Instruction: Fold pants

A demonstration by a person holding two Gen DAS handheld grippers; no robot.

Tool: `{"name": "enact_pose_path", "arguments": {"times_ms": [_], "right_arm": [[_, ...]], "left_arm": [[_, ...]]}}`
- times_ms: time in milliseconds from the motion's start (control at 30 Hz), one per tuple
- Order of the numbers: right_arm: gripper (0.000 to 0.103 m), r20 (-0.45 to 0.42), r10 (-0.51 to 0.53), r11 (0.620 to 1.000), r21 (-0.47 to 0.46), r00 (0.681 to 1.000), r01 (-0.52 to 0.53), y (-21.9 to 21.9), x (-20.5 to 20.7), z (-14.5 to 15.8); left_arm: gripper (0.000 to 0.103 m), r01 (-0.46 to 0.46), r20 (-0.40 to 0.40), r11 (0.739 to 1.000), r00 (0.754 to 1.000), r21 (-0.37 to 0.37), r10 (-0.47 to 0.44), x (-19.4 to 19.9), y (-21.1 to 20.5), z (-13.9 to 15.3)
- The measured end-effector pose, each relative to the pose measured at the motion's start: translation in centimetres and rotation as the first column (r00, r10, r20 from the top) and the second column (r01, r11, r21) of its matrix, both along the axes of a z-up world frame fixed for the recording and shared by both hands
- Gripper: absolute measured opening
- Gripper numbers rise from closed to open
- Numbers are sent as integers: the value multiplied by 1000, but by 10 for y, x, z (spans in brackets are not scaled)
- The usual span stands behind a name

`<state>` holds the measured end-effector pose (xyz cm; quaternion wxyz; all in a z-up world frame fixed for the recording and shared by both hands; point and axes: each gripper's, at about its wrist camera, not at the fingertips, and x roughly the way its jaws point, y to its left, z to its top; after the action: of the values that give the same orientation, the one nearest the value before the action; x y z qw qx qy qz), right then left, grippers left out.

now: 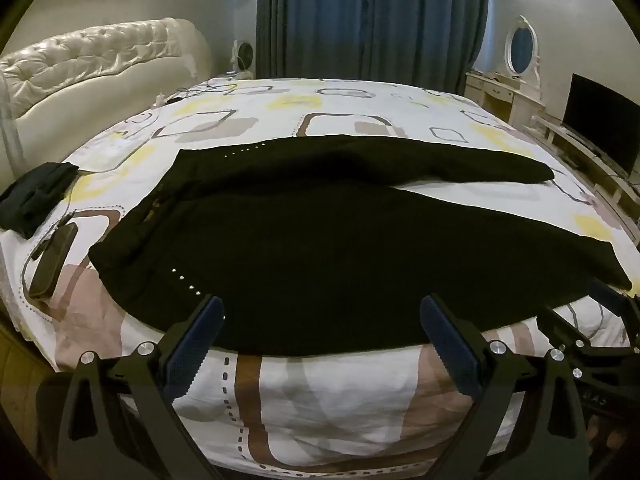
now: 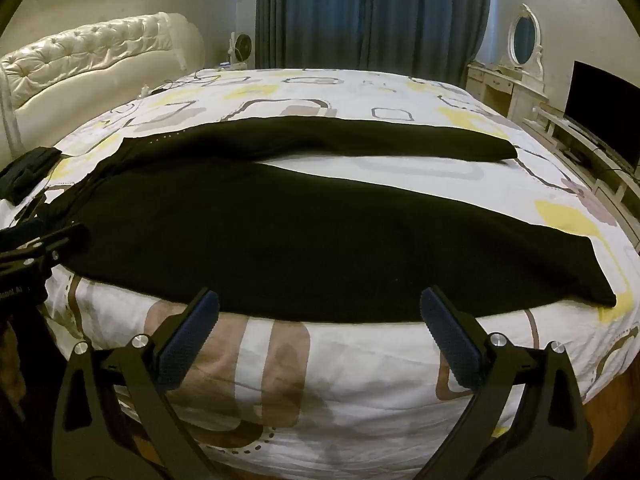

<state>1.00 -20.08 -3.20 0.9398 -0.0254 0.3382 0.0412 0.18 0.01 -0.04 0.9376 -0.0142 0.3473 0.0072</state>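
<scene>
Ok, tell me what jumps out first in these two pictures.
The black pants dominate, spread flat across the patterned bedsheet with both legs running toward the right and the near leg along the bed's front edge. In front of them the left gripper and right gripper both stand wide open, holding nothing. Behind, blue curtains hang at the far wall.

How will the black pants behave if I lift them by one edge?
The pants lie flat and creased over the bed, so they will probably droop limply. The two legs are spread apart, so one may trail behind. Dark knit-looking fabric probably won't slip from the pads.
</scene>
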Motion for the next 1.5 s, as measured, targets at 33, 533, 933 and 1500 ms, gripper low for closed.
{"name": "enact_pose_path", "arguments": {"times_ms": [33, 533, 933, 1500], "right_arm": [[101, 0, 0, 1000, 0, 1000, 0, 0, 0, 0], [101, -3, 0, 1000, 0, 1000, 0, 1, -2, 0], [101, 0, -3, 1000, -1, 1000, 3, 5, -1, -1], [101, 3, -17, 1000, 5, 1000, 17, -9, 0, -2]], "left_arm": [[98, 0, -2, 1000, 1000, 0, 0, 0, 1, 0], [98, -9, -14, 1000, 1000, -9, 9, 3, 8, -2], [98, -11, -15, 1000, 1000, -7, 11, 2, 10, -4], [98, -12, -20, 1000, 1000, -3, 12, 3, 10, -4]]}}
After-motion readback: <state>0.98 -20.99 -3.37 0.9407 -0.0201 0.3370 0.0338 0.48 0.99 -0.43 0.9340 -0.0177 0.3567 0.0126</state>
